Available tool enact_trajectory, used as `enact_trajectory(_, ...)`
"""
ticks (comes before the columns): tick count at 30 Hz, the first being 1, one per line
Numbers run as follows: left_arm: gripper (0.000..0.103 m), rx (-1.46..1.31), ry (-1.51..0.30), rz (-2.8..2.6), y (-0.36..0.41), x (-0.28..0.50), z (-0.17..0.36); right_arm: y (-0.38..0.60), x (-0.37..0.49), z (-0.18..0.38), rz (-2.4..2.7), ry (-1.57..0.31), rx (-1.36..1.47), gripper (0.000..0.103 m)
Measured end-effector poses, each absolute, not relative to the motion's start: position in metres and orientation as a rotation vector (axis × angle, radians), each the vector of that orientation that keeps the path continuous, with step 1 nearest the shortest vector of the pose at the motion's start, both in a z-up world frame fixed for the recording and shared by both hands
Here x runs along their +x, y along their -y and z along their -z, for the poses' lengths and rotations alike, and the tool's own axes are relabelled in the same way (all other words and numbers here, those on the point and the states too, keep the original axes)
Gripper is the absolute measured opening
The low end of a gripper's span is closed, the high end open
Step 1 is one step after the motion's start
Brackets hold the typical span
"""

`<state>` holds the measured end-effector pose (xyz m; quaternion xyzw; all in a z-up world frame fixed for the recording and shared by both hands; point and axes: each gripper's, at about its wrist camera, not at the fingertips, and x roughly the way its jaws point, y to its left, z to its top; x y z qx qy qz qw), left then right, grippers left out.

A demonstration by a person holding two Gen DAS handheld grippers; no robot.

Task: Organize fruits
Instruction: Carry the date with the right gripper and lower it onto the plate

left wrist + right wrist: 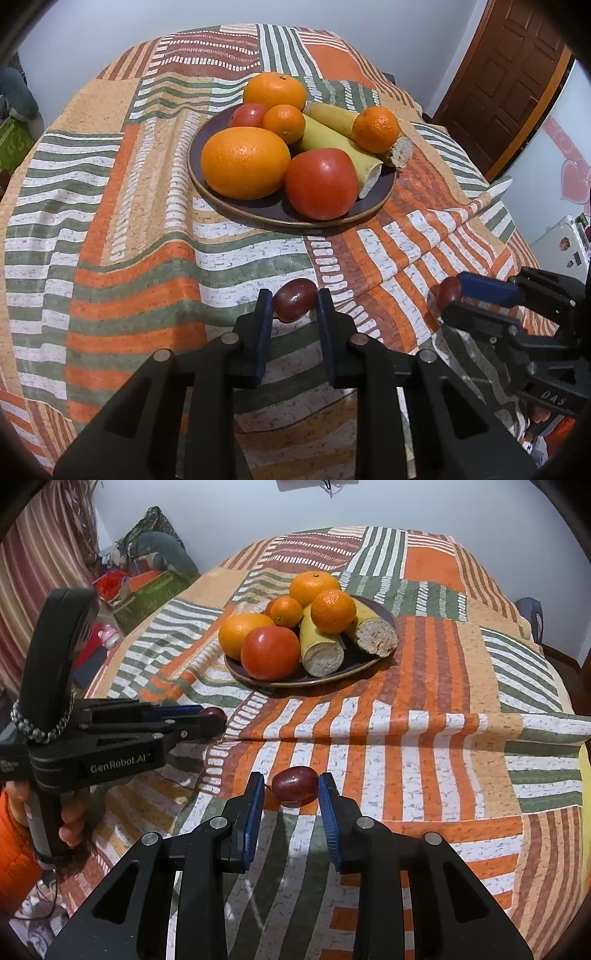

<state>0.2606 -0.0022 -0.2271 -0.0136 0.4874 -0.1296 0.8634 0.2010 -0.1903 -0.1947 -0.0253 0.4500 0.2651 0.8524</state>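
A dark plate point(384, 192) on the patterned cloth holds oranges point(245, 161), a red tomato point(320, 183), mandarins and two cut bananas point(354, 158); it also shows in the right wrist view point(354, 664). My left gripper point(294, 304) is shut on a dark red grape point(294, 300), just above the cloth in front of the plate. My right gripper point(291, 788) has a second red grape point(295, 785) between its pads; the right pad touches it, and a small gap shows at the left pad. The right gripper also shows in the left wrist view point(452, 293).
The table is covered with a wrinkled striped orange, green and white cloth point(147, 221). A brown door point(517, 74) stands at the back right. Bags and clutter point(147, 565) lie on the floor past the table's left edge.
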Motion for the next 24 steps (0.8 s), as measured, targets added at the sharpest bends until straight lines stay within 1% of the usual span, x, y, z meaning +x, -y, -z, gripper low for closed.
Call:
enact_trajectory(12,0.023,-0.04,-0.926,0.273,-0.004,0.256,0.187,0.195,0.216,0.167,-0.542,-0.866,-0.053,0.028)
enact_trajectory(24,0.023,-0.031,-0.846,0.273,-0.005,0.278,0.154,0.19,0.244,0.13,-0.535,-0.752,-0.073,0.028)
